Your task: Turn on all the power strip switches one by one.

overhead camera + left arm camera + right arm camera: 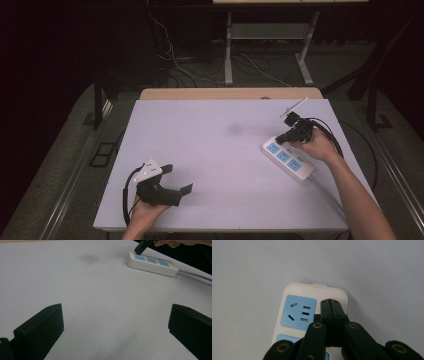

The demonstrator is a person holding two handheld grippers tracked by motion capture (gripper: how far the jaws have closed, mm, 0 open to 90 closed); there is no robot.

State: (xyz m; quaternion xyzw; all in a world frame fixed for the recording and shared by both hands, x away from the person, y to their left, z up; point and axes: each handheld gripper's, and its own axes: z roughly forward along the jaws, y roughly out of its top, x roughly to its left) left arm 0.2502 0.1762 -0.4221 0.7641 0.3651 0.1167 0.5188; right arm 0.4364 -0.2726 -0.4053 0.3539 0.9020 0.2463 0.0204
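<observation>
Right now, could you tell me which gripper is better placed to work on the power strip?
Right. The right gripper, jaws shut, already sits over the power strip at its far end, beside the first socket. The left gripper rests open near the table's front edge, well apart from the strip.

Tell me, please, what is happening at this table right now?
A person holds a two-jaw gripper in each hand over a white table. The right gripper, jaws shut with nothing between them, has its tip on the end of a white plastic power strip with blue socket panels, beside the first socket, as if pressing a switch there. The left gripper rests near the table's front edge, jaws open, away from the strip.
</observation>
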